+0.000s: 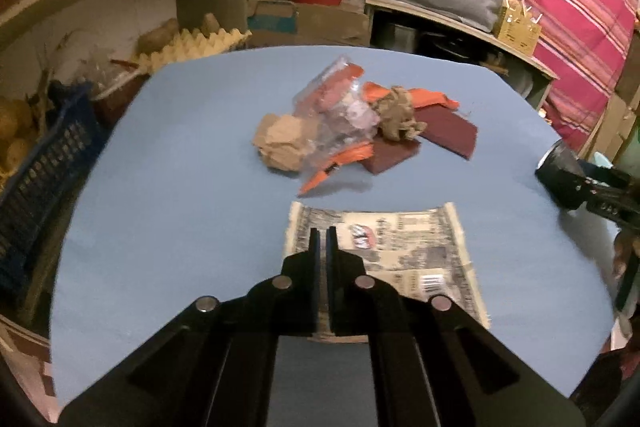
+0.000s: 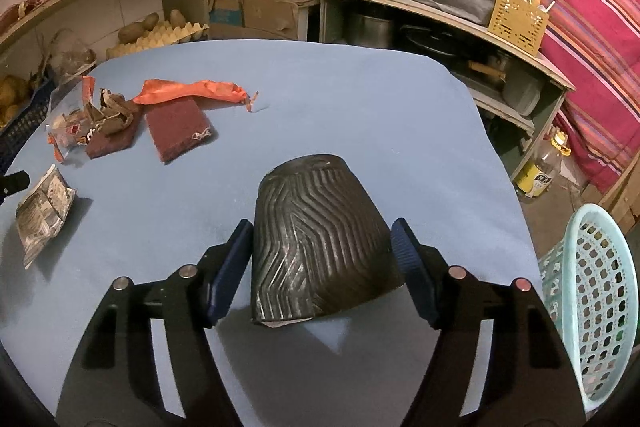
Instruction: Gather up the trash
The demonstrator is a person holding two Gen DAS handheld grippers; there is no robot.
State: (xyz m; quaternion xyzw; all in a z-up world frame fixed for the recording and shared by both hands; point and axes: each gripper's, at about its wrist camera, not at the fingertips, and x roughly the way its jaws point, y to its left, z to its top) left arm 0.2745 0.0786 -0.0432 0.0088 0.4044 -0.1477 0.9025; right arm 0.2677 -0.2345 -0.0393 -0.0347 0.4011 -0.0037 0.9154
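**Two grips that could each slip**

Our left gripper [image 1: 320, 239] has its jaws nearly shut on the edge of the printed wrapper [image 1: 400, 251], which hangs just above the blue tabletop [image 1: 180, 187]. Only a thin margin is pinched, so a quick swing could let the flimsy packet tear or slide free.

Our right gripper [image 2: 322, 259] has its jaws wide around the ribbed black cup [image 2: 316, 235], lying on its side; we cannot tell whether the pads press on it yet. Its tapered wall could squirt it forward if we squeeze off-centre.

The remaining trash pile [image 1: 344, 123] sits mid-table, and the pale basket [image 2: 592, 307] waits beyond the right edge, where a careless reach could knock it.
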